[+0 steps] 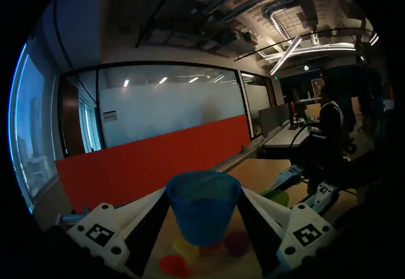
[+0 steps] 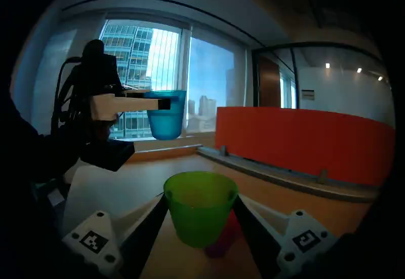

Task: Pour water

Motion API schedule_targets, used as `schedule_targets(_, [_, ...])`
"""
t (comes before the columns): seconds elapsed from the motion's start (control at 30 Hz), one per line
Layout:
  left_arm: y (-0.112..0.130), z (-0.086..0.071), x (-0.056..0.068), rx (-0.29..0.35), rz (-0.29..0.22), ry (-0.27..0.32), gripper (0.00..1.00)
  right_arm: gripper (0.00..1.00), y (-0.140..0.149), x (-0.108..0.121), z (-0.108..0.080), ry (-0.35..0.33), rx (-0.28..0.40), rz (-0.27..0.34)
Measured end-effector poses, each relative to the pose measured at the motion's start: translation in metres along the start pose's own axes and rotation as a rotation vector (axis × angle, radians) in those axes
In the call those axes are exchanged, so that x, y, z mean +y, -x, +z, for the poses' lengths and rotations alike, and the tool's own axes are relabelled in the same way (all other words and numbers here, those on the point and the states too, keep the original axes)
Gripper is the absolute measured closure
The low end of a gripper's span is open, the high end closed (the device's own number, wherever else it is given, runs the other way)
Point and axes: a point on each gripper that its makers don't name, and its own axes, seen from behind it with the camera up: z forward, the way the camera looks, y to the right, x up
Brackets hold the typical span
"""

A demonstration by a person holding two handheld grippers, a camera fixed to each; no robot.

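My left gripper (image 1: 203, 198) is shut on a blue translucent cup (image 1: 202, 210), held upright with water in it. In the right gripper view that blue cup (image 2: 166, 113) hangs high at the upper left, held in the left gripper (image 2: 152, 103) above the wooden table (image 2: 167, 172). My right gripper (image 2: 201, 203) is shut on a green cup (image 2: 201, 213), upright and lower than the blue one. The green cup (image 1: 276, 196) also appears to the right in the left gripper view, with the right gripper (image 1: 304, 183) behind it.
Small yellow (image 1: 185, 246), red (image 1: 172, 265) and purple (image 1: 236, 242) cups stand on the table under the blue cup. A magenta cup (image 2: 223, 241) sits behind the green one. An orange partition (image 2: 304, 142) runs along the table's far edge. A person (image 1: 349, 96) stands by distant desks.
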Motion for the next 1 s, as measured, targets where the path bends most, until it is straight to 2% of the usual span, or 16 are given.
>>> schedule_targets(0.4, [-0.009, -0.003, -0.003, 0.003, 0.074, -0.011, 0.13, 0.1, -0.002, -0.019, 0.008, -0.041, 0.004, -0.011])
schedule_targets(1.0, [-0.024, -0.004, -0.003, -0.001, 0.213, -0.028, 0.13, 0.1, -0.004, -0.042, 0.017, -0.096, 0.002, -0.024])
